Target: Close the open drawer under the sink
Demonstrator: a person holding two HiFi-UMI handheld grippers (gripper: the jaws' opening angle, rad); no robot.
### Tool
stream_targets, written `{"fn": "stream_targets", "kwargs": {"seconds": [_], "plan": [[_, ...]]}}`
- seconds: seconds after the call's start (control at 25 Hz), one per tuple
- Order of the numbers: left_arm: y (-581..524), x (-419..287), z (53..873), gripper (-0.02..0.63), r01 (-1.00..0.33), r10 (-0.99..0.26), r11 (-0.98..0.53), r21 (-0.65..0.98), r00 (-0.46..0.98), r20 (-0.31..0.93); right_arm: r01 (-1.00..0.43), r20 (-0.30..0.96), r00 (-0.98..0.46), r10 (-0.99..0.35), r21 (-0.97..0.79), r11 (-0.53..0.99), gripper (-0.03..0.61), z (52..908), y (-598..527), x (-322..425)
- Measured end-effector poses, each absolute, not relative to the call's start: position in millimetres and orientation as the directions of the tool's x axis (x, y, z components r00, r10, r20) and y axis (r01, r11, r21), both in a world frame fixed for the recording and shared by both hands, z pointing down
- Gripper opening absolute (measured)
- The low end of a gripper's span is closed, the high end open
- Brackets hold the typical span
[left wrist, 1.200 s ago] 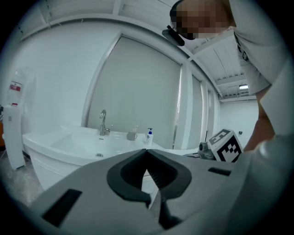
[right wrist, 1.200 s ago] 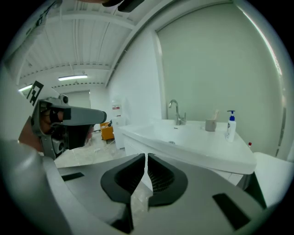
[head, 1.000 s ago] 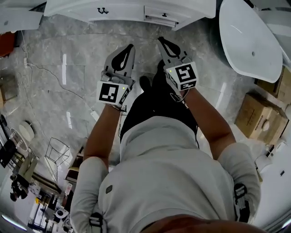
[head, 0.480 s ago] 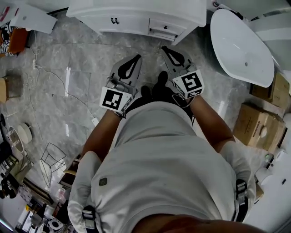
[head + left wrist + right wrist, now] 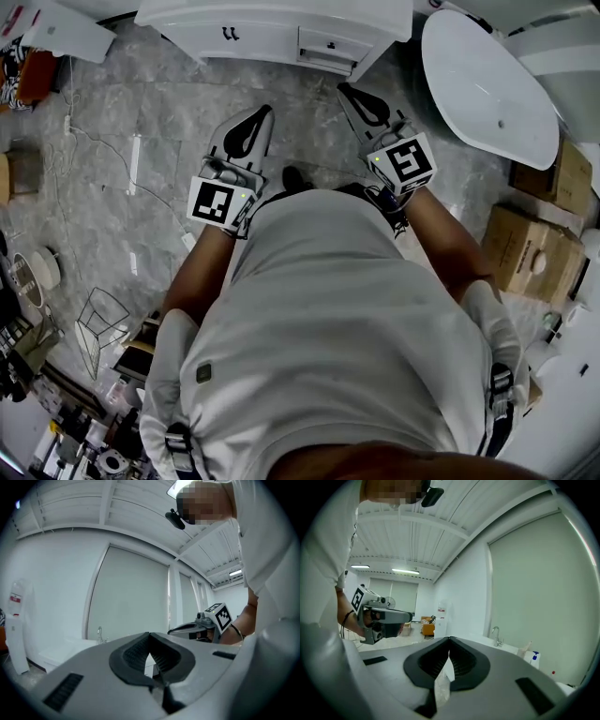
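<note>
Grey marble floor tiles [image 5: 141, 103] fill the head view, with a white vanity cabinet [image 5: 187, 19] along the far edge; its top is cut off by the frame. The drawer [image 5: 328, 43] sits in the right part of the cabinet front, and its face appears to stand slightly proud of the cabinet, with a dark shadow line beneath it. How far it is open cannot be judged from this steep angle, and neither gripper view shows it. The left gripper [image 5: 265, 111] is held over the floor, near side of the cabinet and left of the drawer, apart from it. The left gripper view shows its ribbed pads [image 5: 136, 652] clenched tip to tip. The right gripper [image 5: 343, 87] is held just near of the drawer, not touching it. Its pads [image 5: 461, 660] are likewise clenched together, and a pale patch in the gap behind the tips cannot be identified. Beyond each set of jaws a faucet [image 5: 496, 634] stands against a white wall. The person's grey-shirted torso [image 5: 337, 328] hides the near floor. A white bathtub [image 5: 487, 84] lies to the far right, cardboard boxes [image 5: 530, 248] stand on the right, and a wire basket [image 5: 98, 323] sits at the near left.
</note>
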State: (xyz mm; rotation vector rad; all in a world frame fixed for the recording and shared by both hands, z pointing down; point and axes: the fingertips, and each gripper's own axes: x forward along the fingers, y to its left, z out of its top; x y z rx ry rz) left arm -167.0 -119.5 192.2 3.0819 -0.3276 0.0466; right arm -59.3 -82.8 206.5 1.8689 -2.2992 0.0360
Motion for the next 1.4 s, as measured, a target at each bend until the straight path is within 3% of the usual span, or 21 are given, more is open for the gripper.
{"fn": "stream_targets", "kwargs": {"seconds": [0.76,1.4], "plan": [[43,-97,201,0.009,-0.332,-0.33,-0.943,0.022,0.942,0.054,-0.952,0.234,-0.272,-0.933,0.079,0.297,0.026,228,112,16],[110,-97,183,0.009,-0.397,-0.397,-0.918,0.008,0.918,0.012,-0.936,0.175,-0.322,-0.93,0.088,0.341,0.025,217,173,6]]}}
